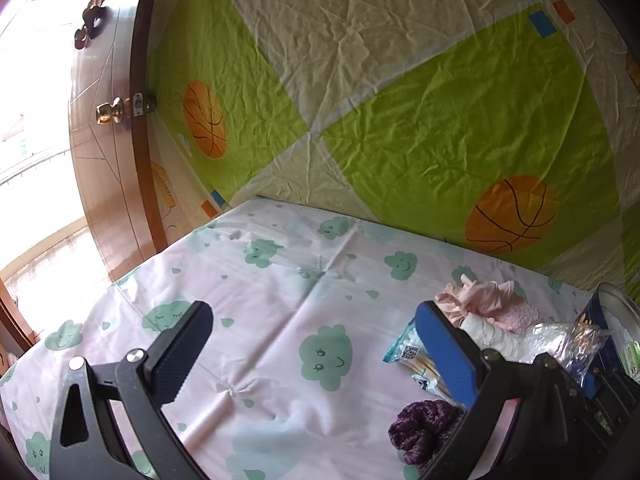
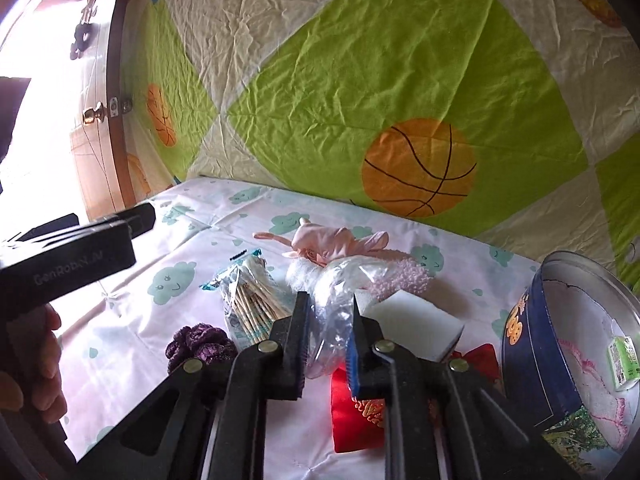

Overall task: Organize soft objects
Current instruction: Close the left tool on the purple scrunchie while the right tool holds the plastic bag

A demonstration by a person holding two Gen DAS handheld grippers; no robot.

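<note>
My right gripper (image 2: 330,320) is shut on a crumpled clear plastic bag (image 2: 340,296), held just above the table. Beyond it lie a pink cloth (image 2: 336,242), a fuzzy pink sock (image 2: 404,276) and a white sponge block (image 2: 416,326). A purple knitted scrunchie (image 2: 200,344) lies to the left, a red embroidered pouch (image 2: 356,412) under the gripper. A round blue tin (image 2: 532,352) stands open at the right with a white-pink cloth inside. My left gripper (image 1: 312,344) is open and empty over bare tablecloth, left of the scrunchie (image 1: 424,428) and pink cloth (image 1: 480,296).
A packet of cotton swabs (image 2: 248,300) lies between the scrunchie and the bag; it also shows in the left wrist view (image 1: 408,356). A green and cream basketball sheet (image 2: 400,80) hangs behind the table. A wooden door (image 1: 108,120) stands at the left. The cloud-print tablecloth (image 1: 280,300) covers the table.
</note>
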